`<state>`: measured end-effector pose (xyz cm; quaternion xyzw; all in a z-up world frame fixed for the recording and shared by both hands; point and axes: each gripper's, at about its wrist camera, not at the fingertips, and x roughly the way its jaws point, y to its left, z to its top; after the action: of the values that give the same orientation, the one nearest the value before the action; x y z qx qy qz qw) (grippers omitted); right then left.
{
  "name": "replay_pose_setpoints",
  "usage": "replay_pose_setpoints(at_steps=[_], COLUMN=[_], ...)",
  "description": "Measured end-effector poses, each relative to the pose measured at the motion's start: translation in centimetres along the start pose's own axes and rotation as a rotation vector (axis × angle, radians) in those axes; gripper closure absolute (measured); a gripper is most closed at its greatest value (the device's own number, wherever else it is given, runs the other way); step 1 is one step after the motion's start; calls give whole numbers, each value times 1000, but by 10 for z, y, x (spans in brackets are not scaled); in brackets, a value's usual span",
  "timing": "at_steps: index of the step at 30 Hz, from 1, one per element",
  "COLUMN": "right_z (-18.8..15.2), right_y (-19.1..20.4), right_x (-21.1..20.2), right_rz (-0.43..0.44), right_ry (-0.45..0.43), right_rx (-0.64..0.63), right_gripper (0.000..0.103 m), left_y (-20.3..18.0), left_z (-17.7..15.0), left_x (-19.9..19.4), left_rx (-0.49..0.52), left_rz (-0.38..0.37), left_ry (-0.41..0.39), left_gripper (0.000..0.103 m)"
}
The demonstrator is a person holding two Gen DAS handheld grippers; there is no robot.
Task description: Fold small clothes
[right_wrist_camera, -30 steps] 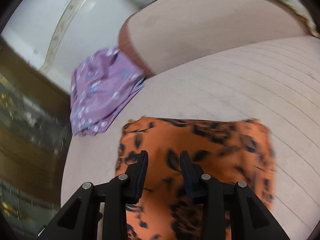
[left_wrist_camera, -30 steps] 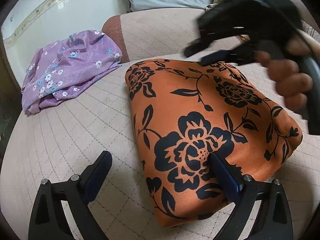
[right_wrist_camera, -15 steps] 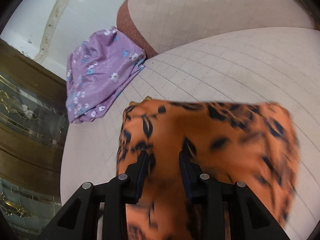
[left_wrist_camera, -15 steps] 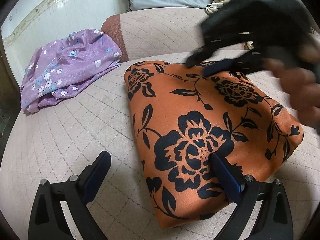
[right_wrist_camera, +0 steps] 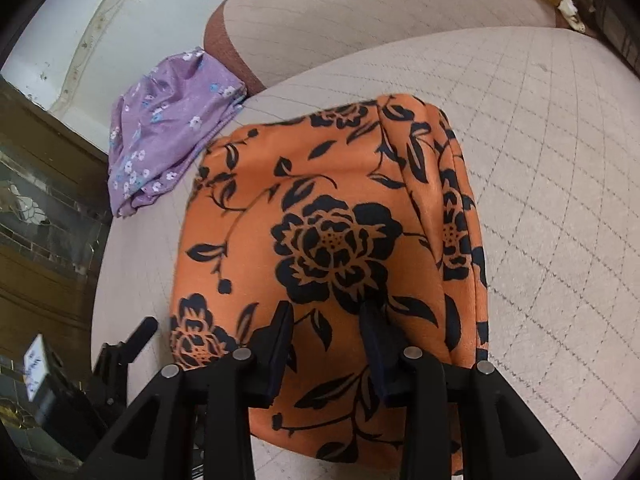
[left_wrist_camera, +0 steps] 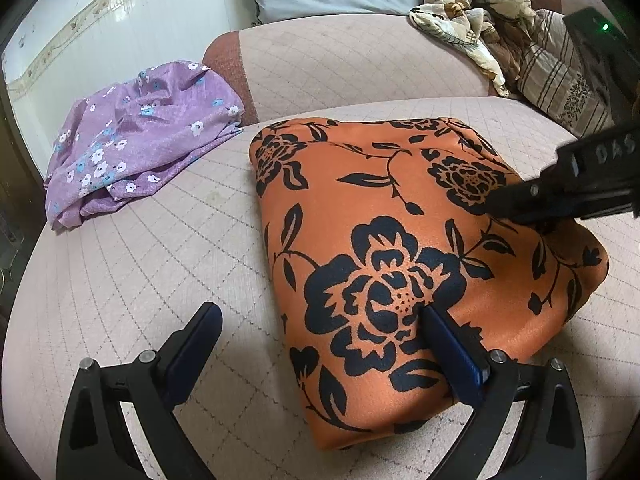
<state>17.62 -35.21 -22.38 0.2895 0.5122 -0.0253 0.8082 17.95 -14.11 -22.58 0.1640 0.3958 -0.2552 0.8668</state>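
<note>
Quilted beige sofa seat (left_wrist_camera: 120, 288) is carrying the orange floral garment (left_wrist_camera: 400, 240), lying folded, while the left gripper (left_wrist_camera: 320, 344) is spreading wide, gripping nothing; a crumpled pile (left_wrist_camera: 472, 20) is waiting. Right view: right gripper (right_wrist_camera: 326, 344) is hovering narrowly parted over the garment, empty; the purple garment (right_wrist_camera: 168, 132) is resting beside it.

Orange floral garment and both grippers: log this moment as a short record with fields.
surface: quilted beige sofa seat
main item: orange floral garment, folded into a compact block, lying flat
left gripper: open wide, one finger resting on the orange fabric, the other over bare cushion
right gripper: partly open, low over the garment, nothing visibly pinched
other clothes: purple floral garment at the seat's far left edge; crumpled cream cloth pile on the backrest
</note>
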Motion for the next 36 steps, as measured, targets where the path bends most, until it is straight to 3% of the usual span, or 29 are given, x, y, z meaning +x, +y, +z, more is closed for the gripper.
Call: replay_pose_setpoints(at_steps=[5, 6, 7, 10, 36], right_z=[7, 9, 11, 16, 14], right_y=[-11, -16, -19, -28, -70], right_x=[-18, -24, -28, -37, -41], right_rz=[85, 102, 110, 116, 79], right_ry=[-91, -121, -144, -192, -162], right_rx=[34, 51, 62, 93, 145], right_gripper=[59, 41, 31, 31, 31], left_y=[-1, -2, -3, -4, -6], left_z=[3, 3, 4, 6, 23], left_x=[-1, -1, -2, -4, 2], left_rx=[9, 12, 14, 18, -8], left_rz=[1, 2, 2, -4, -64], left_ry=[0, -1, -2, -4, -25], left_gripper=[2, 2, 2, 2, 2])
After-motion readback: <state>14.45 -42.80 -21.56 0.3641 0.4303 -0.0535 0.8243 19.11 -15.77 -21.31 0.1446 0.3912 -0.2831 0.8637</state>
